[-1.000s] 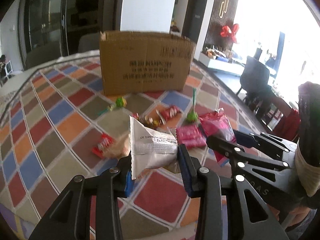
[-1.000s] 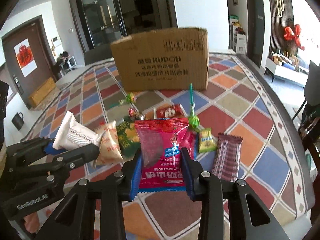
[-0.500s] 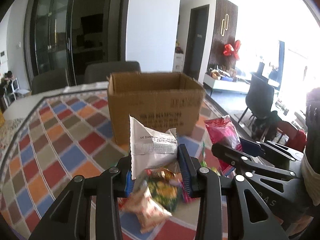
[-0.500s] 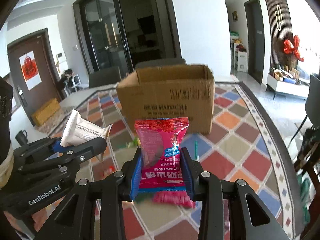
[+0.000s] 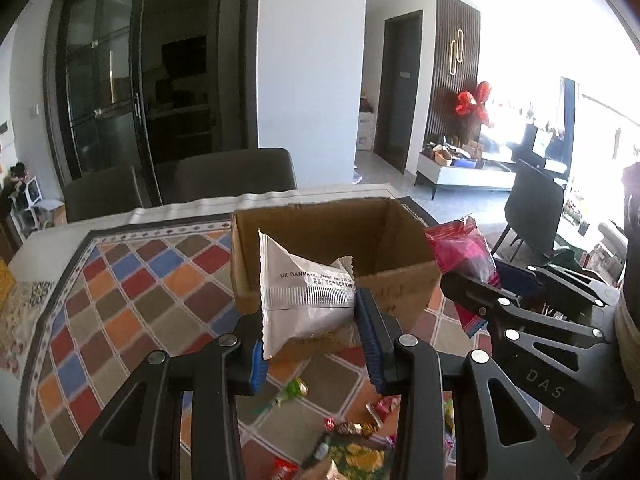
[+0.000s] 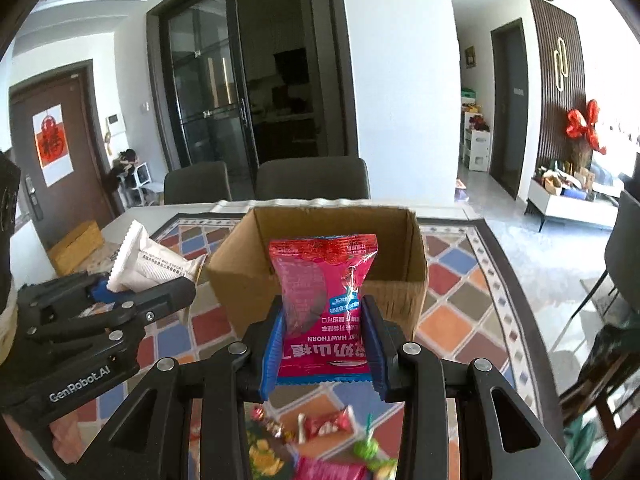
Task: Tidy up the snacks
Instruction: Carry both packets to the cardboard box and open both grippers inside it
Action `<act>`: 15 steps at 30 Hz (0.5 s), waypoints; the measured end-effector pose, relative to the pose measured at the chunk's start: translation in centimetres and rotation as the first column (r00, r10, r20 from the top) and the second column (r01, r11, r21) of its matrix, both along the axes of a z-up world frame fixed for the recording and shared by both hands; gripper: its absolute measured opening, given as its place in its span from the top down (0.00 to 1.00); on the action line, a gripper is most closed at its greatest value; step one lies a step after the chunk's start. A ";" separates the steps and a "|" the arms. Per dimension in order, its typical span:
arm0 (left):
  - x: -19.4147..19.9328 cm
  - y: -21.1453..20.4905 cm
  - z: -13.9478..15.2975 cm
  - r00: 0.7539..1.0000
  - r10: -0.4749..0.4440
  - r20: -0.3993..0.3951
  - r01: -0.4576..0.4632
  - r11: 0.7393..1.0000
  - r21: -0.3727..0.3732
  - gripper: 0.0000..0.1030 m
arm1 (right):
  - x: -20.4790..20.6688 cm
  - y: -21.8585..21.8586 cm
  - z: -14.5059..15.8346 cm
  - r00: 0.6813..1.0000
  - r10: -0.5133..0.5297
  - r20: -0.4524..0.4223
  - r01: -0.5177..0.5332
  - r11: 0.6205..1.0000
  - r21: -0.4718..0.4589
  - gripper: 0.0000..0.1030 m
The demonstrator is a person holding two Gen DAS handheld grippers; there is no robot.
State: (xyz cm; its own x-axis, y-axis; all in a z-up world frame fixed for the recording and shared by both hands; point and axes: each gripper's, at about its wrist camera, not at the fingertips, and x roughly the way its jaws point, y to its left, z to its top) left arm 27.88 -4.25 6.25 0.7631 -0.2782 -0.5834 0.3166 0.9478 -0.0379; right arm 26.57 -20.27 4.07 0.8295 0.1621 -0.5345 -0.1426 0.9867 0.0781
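Moved: you have lifted both packets up off the cloth since a second ago; the box's open top now shows, where before you saw only its printed side.
Left gripper [image 5: 310,334]: your blue pads are clamped on the white packet [image 5: 304,292], which is held in front of the box's near wall.
Right gripper [image 6: 322,344]: its pads pinch the red packet [image 6: 322,292], upright, in front of the box opening.
Box [image 6: 416,256]: cardboard, open, standing on the checked tablecloth [image 5: 120,300].
Loose snacks [image 6: 328,426]: scattered on the cloth below your grippers, blurred.
Chairs [image 6: 312,178]: two, behind the table's far edge.
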 end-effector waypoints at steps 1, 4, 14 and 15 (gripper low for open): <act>0.5 -0.1 0.2 1.000 -0.002 -0.003 0.002 1.000 0.002 0.63 | 0.4 -0.1 0.2 1.000 0.002 -0.003 -0.002 1.000 -0.001 0.64; 2.2 -0.4 0.5 1.000 0.000 -0.010 0.000 1.000 0.016 0.63 | 2.0 -0.3 0.5 0.999 0.014 -0.031 -0.014 1.000 0.007 0.64; 8.2 -1.3 -0.1 0.996 0.002 -0.092 0.001 1.000 0.031 0.63 | 6.7 -0.8 0.2 0.994 0.000 -0.106 0.000 1.000 0.005 0.64; 8.7 -1.4 -0.2 0.995 -0.001 -0.104 0.003 1.000 0.029 0.63 | 7.1 -0.7 0.3 0.994 -0.001 -0.110 0.002 1.000 0.001 0.64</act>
